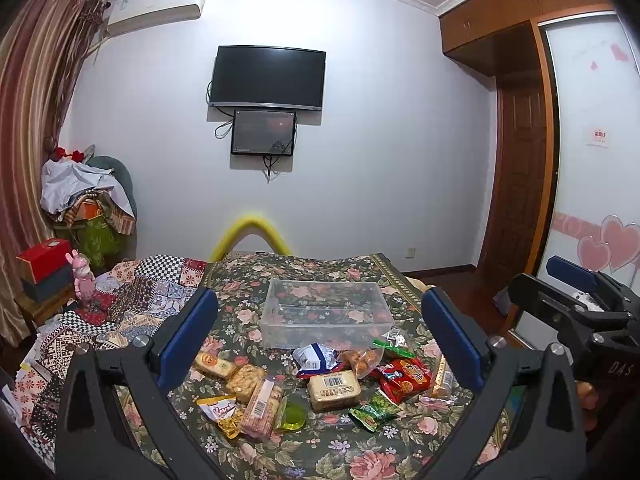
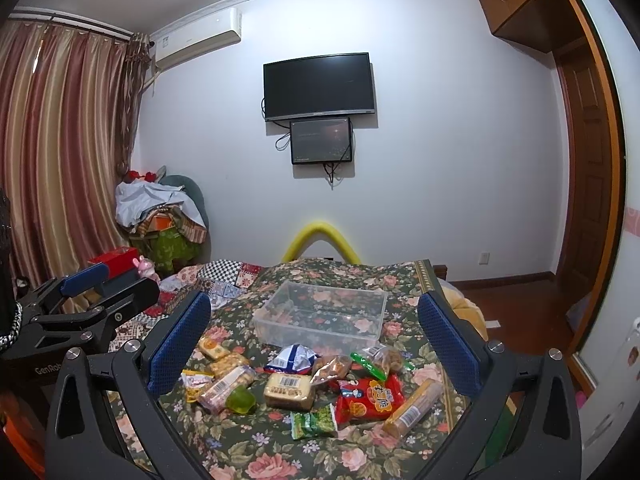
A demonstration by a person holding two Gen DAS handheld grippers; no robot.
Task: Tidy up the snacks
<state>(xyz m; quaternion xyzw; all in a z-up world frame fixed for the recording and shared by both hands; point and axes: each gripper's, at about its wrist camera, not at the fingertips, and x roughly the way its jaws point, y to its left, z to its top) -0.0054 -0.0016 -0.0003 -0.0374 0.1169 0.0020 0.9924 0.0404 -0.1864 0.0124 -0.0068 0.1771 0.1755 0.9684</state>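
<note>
**Snacks heaped in front of an empty clear bin, both claws spread wide**

The left gripper (image 1: 320,344) and right gripper (image 2: 314,340) hover above the floral cloth (image 1: 340,452), each with blue-padded jaws spread wide and gripping nothing. The left wrist view catches the right gripper at its right edge; the right wrist view shows the left gripper at its left edge, plus a long tan biscuit sleeve (image 2: 414,407) seen whole.

The clear plastic bin (image 1: 326,314) sits empty at the cloth's middle. The snack pile lies just in front of it: a red packet (image 1: 404,378), a barcoded tan cake pack (image 1: 334,390), a green pea packet (image 1: 374,410), a blue-white wrapper (image 1: 316,360), a green jelly cup (image 1: 294,416) and a pink wafer pack (image 1: 260,408), several touching or overlapping.
</note>
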